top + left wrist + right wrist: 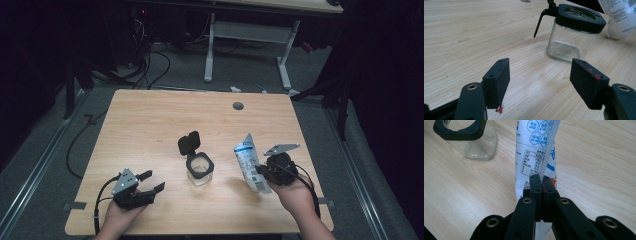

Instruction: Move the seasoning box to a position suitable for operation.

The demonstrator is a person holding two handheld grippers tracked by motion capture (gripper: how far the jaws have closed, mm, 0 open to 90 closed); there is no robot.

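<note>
White pouch [248, 162] is pinched tight in the right gripper [541, 181]. The left gripper [152, 181] waits with fingers wide apart. Next, probably tip it over the open glass jar [200, 170].

Pale matt wood-grain table [150, 125], clear glossy glass jar [564, 45] with black plastic lid, glossy printed pouch [534, 147]

Room: dim, surroundings near black | table [150, 120]: evenly lit from above, soft shadows | glass jar [566, 41]: faint glints | gripper views: brighter, nearest jaws slightly soft
</note>
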